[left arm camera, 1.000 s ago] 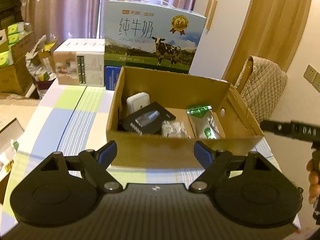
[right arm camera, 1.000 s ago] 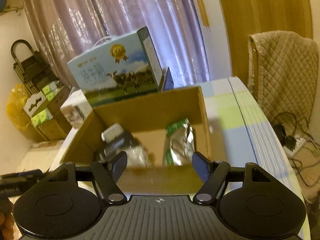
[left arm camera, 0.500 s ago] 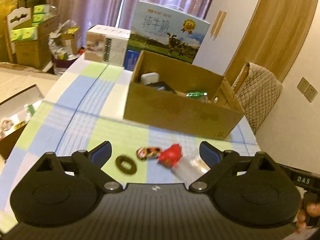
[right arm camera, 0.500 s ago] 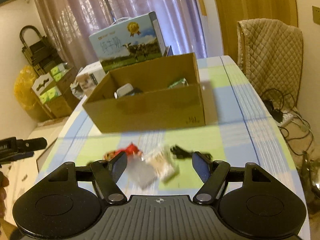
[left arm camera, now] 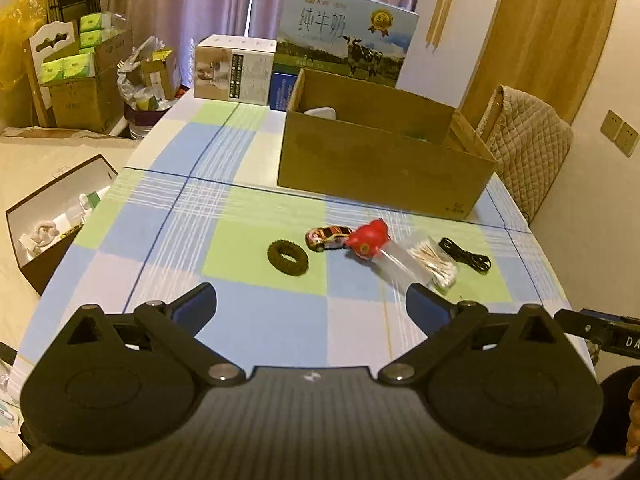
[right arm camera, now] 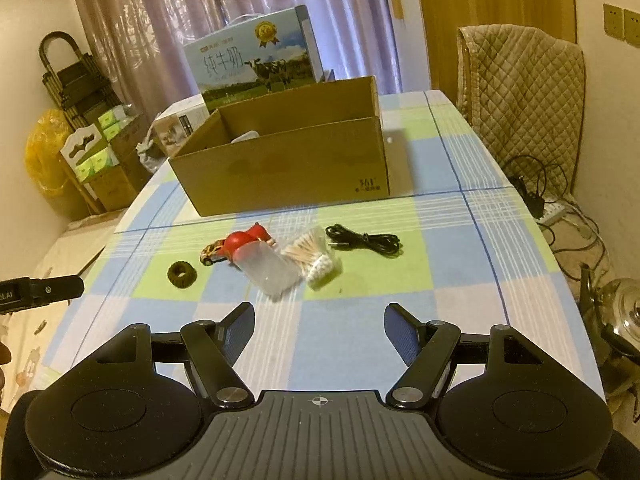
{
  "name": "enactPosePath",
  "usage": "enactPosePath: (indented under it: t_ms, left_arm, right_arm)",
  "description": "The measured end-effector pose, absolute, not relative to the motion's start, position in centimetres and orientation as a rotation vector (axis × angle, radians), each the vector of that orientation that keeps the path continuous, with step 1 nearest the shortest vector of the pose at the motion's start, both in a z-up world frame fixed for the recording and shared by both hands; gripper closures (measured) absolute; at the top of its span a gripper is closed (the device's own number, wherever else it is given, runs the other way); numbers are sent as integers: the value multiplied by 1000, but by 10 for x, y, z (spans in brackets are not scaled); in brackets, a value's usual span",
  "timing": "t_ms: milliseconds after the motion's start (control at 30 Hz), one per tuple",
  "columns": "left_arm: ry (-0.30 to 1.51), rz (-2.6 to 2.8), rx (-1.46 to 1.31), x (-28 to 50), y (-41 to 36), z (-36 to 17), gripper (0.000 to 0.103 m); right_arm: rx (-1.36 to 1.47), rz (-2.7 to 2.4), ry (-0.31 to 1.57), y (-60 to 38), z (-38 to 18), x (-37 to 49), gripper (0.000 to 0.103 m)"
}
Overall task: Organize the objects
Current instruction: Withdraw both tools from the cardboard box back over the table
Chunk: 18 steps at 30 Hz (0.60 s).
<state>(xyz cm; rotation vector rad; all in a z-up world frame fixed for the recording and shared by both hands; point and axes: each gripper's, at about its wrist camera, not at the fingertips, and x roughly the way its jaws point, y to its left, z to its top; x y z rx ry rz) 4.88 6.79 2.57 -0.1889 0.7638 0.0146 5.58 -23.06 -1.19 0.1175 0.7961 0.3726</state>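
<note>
While both the left gripper (left arm camera: 311, 300) and right gripper (right arm camera: 319, 324) hover wide apart and empty, the red-capped bottle (right arm camera: 260, 258) lies before the cardboard box (right arm camera: 288, 164); probably light, slippery plastic, best pinched across its clear body

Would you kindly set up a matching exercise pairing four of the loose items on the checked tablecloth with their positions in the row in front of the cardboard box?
Column one:
1. hair tie
2. toy car
3. cotton swabs
4. black cable

Column two, as seen from the right wrist view:
A. far right end of the row
B. far left end of the row
C. just right of the red-capped clear container
D. just left of the red cap, touching it

Pairs: 1-B, 2-D, 3-C, 4-A
</note>
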Motion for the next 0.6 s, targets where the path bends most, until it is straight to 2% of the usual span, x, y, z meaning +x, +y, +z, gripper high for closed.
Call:
enactPosePath:
  t_ms: [600]
  left_arm:
    - [792,8,-152,54,64,17,4]
  right_arm:
    - [121,407,802,-227,-15,59,34]
